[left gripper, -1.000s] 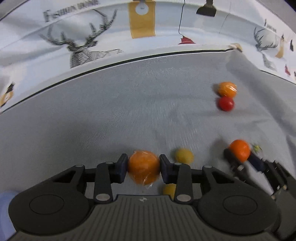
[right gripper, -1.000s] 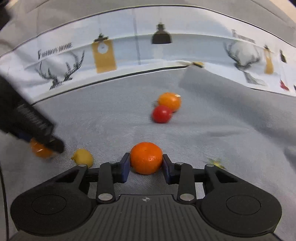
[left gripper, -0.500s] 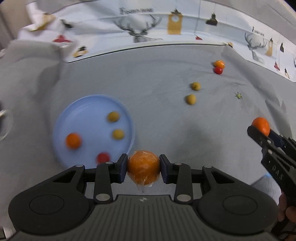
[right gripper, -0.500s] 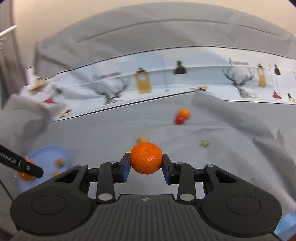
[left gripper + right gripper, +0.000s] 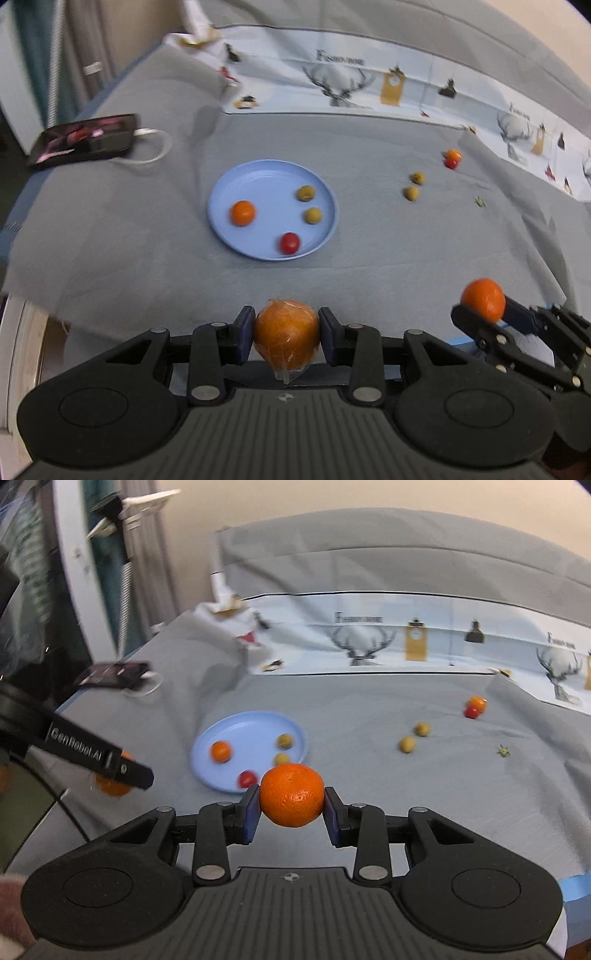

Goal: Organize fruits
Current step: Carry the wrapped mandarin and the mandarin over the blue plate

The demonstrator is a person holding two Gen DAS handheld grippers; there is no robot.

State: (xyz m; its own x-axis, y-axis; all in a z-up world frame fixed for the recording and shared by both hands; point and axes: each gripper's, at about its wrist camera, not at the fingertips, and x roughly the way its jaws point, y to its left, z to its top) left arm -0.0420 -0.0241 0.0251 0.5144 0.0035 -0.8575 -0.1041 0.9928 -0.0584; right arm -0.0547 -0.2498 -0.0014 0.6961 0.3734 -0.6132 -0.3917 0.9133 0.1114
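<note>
Far left on the grey cloth-covered counter (image 5: 369, 140) lies a dark phone with a white cable (image 5: 85, 142). Right of it sits our target, the round pale-blue plate (image 5: 258, 177), already carrying a small orange, two olive-green fruits and a red cherry tomato.

Our left gripper (image 5: 286, 334) has its fingers closed on a plastic-wrapped orange (image 5: 286, 336), held above the near edge of the counter. Our right gripper (image 5: 291, 805) clamps a bare bright-orange mandarin (image 5: 291, 794), near and right of the plate.

Four loose fruits (image 5: 412, 192) wait far right.

We judge both loads belong on the plate: lower over bare blue, clear of the tomato, and open only once low, since round fruit rolls.
</note>
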